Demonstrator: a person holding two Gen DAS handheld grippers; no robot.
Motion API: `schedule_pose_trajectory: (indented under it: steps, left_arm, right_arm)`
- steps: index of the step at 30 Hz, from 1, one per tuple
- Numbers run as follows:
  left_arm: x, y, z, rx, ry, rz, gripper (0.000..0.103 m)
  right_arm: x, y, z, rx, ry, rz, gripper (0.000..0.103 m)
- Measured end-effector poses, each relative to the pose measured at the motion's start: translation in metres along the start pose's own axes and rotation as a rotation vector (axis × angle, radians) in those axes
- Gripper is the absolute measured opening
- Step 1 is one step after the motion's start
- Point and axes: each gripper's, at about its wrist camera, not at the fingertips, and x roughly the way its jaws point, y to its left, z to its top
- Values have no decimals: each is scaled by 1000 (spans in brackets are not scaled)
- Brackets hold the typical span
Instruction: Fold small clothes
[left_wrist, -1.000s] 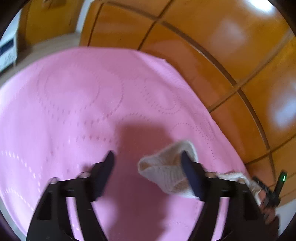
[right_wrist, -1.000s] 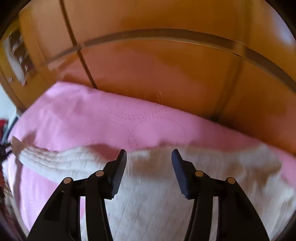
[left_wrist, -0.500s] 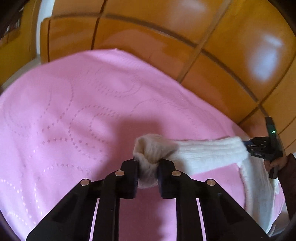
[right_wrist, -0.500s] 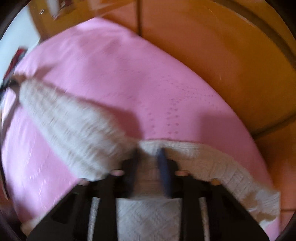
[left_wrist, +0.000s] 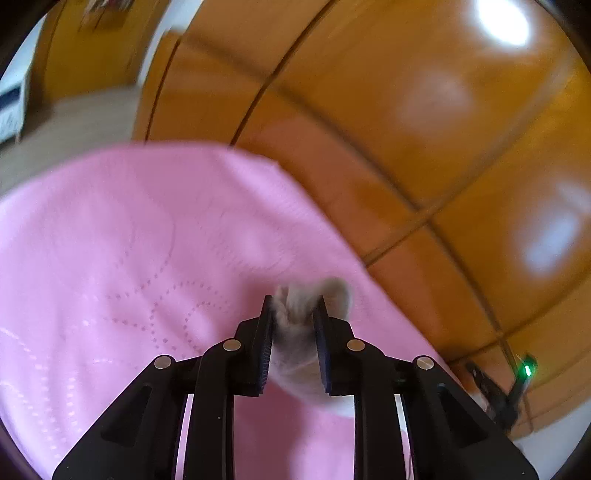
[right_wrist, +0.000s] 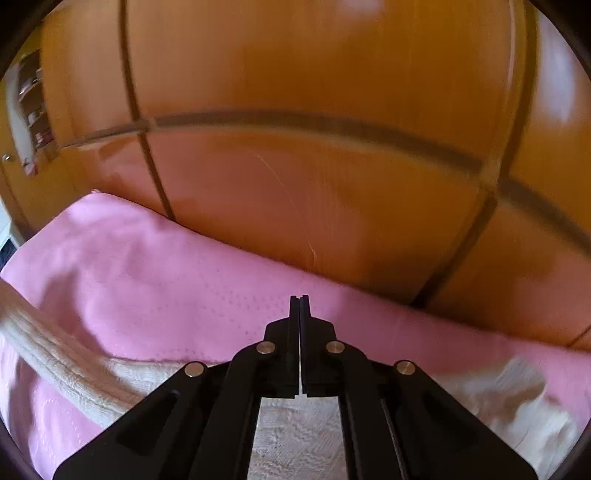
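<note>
Left gripper (left_wrist: 294, 314), jaws opening, grasps the cream garment (left_wrist: 295, 325); right gripper (right_wrist: 299, 306) clenched, garment at its 6 o'clock

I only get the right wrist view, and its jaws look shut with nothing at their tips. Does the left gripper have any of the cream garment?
Observer: Yes. A bunch of the cream garment sits between the left gripper jaws, which are opening right now.
Operator: Where over the bed is that bunch?
Observer: Near the right edge of the pink blanket, close to the wooden panels.
Operator: Is the picture sharp enough to see more?
Observer: No, the left view is motion-blurred.
</note>
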Motion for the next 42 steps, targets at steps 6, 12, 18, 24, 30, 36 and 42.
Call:
schedule_pose_trajectory:
  steps: [6,12,18,24,30,36,42]
  left_arm:
    - [17,40,-15,-107,23,114,69]
    - [1,85,-37,-237,30,44,70]
    - [7,76,-48,-143,26,-16,70]
    - [42,56,-34,-56,29,10,70]
    - [61,42,-24,-64,46,-25,12]
    - [40,16,-9,-85,-58,-24,19]
    - [34,27,-35,-157,-15,11,78]
  right_arm:
    - [-16,12,-32,-96,43,78,42]
    - [-21,49,-47,-213,114,209,66]
    - [30,85,-58,-322,246,197,84]
    - [23,94,-58,-393,245,227,36]
    - [0,94,-44,-392,122,169,4]
    - [8,75,-25,-217,-8,22,5]
    - [1,49,-42,-100,12,-4,73]
